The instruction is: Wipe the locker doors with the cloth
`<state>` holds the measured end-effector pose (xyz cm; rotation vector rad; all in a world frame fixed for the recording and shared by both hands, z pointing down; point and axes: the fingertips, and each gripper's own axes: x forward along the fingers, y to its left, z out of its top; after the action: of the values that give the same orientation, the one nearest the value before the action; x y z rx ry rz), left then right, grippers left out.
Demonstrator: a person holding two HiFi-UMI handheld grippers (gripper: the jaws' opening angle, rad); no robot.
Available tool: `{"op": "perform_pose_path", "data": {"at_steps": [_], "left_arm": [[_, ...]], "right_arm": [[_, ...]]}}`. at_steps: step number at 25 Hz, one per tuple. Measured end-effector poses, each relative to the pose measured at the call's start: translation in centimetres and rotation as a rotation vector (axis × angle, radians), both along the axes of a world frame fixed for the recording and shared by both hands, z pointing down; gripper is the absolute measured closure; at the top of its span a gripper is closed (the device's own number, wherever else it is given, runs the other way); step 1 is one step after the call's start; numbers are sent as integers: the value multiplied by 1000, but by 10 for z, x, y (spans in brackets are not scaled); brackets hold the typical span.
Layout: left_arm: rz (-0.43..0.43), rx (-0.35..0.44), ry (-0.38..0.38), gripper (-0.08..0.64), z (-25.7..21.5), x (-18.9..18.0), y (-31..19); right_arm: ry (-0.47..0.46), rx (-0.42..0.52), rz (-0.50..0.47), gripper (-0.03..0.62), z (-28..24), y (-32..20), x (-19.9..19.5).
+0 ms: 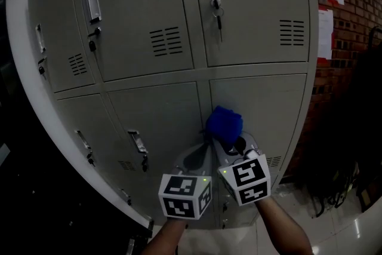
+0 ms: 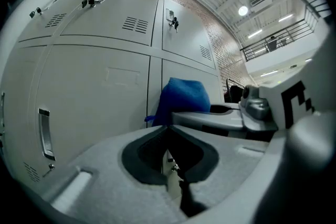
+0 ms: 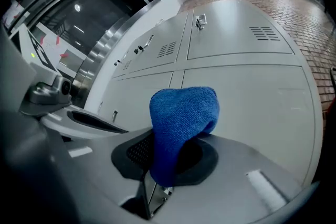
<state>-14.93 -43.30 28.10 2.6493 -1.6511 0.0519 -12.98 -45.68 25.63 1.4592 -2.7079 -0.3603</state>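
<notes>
Blue cloth bunched up, gripped by my right tool near the lower right locker door; my left tool clenched, empty.

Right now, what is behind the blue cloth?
The blue cloth, pinched in the right hand-held gripper, sits in front of the lower right locker door, near its left edge. The patch of door it covers is hidden; contact cannot be judged.

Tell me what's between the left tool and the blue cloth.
Only the right tool, shut on the blue cloth, as the left gripper view shows.
</notes>
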Motion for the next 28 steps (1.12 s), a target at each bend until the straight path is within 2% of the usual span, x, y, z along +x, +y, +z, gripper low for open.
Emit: {"op": "perform_pose_path", "data": {"at_steps": [4,8,14,23,28], "left_arm": [[3,-6,6,560,3,-1,1],[21,-5,20,558,4,10,0],[63,-18,22,560,11,33,1],[133,-45,44,560,19,77,0],[141,-51,35,560,25,93,-3]], "right_arm": [[22,1,18,523,7,-1,3],[-5,3,60,523,8,-4,23],[-45,-2,133,523,9,-4,69],[-53,-9,271,523,20,-6,148],[-47,-17,329,523,26,-8,186]]}}
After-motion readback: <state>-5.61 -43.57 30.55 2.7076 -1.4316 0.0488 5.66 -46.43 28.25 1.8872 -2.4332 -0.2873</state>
